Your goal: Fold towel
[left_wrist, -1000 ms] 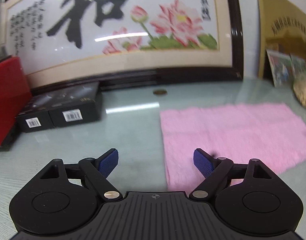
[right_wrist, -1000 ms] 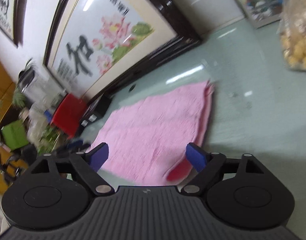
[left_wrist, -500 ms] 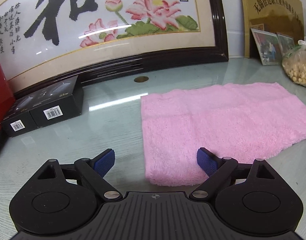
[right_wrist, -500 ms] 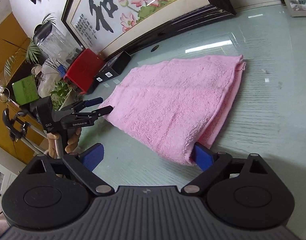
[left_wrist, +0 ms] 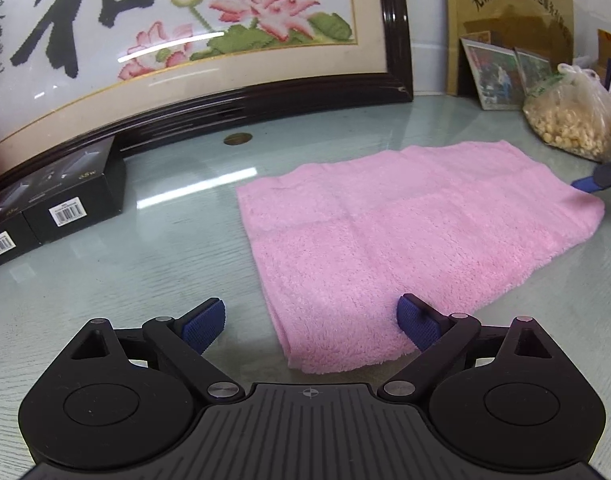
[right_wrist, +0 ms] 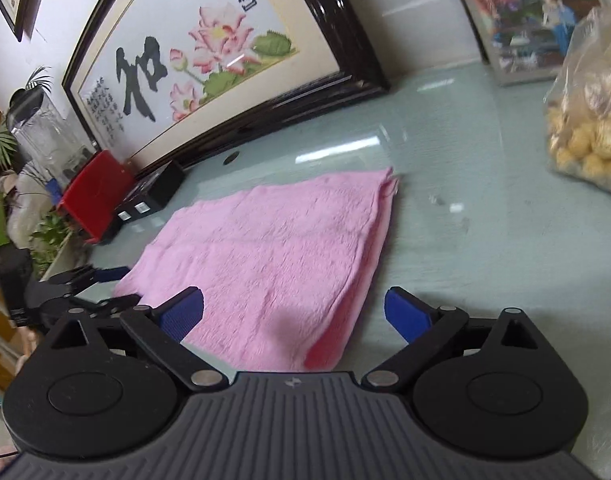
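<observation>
On glass table [left_wrist: 153,264], one pink towel [left_wrist: 401,240] (doubled), left tongs [left_wrist: 311,322] and right tongs [right_wrist: 295,314] both apart.

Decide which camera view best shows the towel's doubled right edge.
The right wrist view: the towel shows two stacked layers along its right edge, down to the near corner. The left wrist view shows the towel mostly from above, so that edge's layers aren't distinguishable there.

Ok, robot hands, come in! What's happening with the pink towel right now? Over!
Left gripper open at near corner. Right gripper open at its corner. Pink towel flat, already doubled over, ungrasped. Snack bag beside it, apart.
</observation>
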